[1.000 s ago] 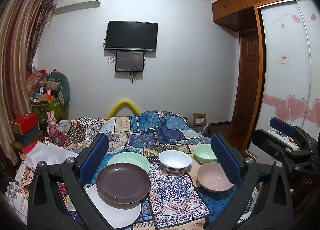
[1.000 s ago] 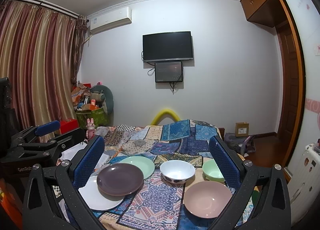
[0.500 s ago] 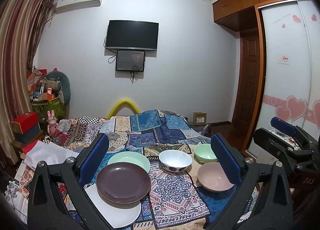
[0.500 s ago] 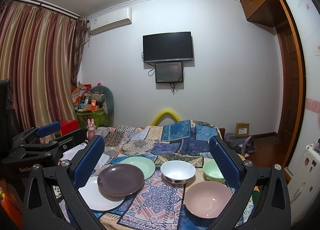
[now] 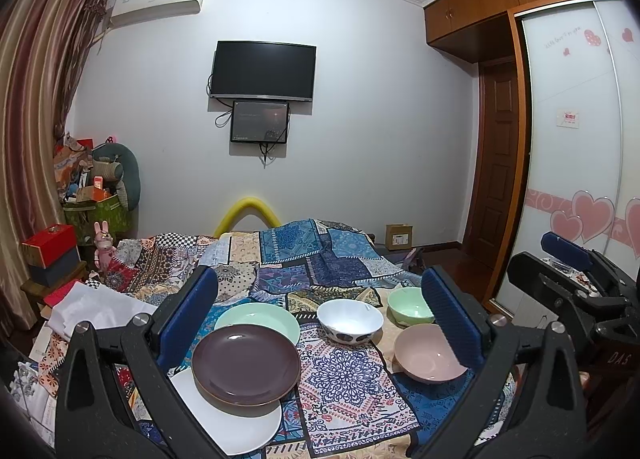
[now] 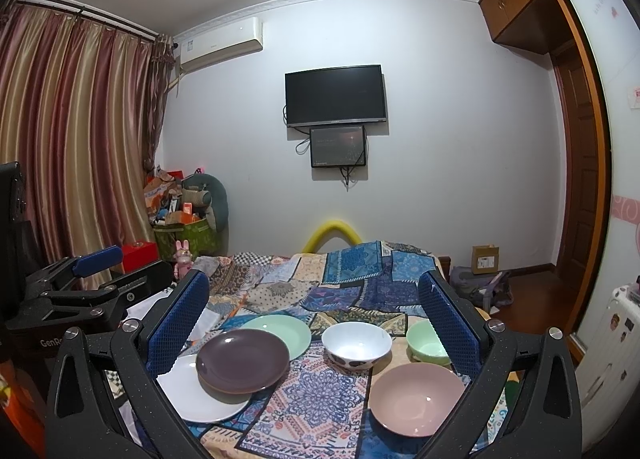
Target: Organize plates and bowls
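Patchwork cloth [image 5: 344,375], curtains [image 6: 60,147] full only from right tongs [image 6: 316,323]

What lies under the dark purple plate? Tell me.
The dark purple plate overlaps a white plate, whose near part shows. Its far edge also overlaps the green plate. Whatever they cover is hidden.

Brown plate [image 5: 246,369]: glossy glaze, light sheen. White plate [image 5: 236,425] beneath: smooth, matt-looking. Pink bowl [image 6: 416,397], white bowl [image 6: 356,344]: shiny, glazed. Patchwork cloth [image 5: 344,379]: printed woven fabric, matt. Left hand-held gripper [image 5: 320,317]: black speckled plastic, metal screws, blue textured pads [image 5: 188,315]. Curtain [image 6: 72,147]: satiny.
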### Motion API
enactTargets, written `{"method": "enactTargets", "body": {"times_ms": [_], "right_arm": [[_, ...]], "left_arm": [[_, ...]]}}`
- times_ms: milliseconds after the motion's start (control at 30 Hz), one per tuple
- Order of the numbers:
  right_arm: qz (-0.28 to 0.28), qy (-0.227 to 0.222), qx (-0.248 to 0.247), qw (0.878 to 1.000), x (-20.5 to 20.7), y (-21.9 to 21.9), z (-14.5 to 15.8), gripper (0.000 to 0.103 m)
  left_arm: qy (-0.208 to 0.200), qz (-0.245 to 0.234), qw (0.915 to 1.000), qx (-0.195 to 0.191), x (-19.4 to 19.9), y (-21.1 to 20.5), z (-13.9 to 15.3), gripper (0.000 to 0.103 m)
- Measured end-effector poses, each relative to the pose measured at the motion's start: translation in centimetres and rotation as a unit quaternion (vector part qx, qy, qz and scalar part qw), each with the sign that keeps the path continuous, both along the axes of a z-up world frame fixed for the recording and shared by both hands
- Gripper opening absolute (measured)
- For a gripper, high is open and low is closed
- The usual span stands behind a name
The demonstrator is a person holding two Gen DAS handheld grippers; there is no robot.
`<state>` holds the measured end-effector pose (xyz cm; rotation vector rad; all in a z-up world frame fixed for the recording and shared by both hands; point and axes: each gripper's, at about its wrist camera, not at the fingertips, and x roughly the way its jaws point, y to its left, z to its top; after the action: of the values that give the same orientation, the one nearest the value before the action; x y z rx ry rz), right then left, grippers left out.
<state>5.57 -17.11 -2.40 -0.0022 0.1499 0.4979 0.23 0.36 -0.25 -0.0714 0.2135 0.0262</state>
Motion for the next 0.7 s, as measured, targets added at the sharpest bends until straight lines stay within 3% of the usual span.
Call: {"method": "enactTargets", "body": {"times_ms": [700], "right_arm": [[0.003, 0.003, -0.001, 1.000, 0.07, 0.31, -0.25, 0.103]], "left_arm": [[0.002, 0.002, 1.0000, -0.002, 0.07, -0.01, -0.15, 0.103]]}}
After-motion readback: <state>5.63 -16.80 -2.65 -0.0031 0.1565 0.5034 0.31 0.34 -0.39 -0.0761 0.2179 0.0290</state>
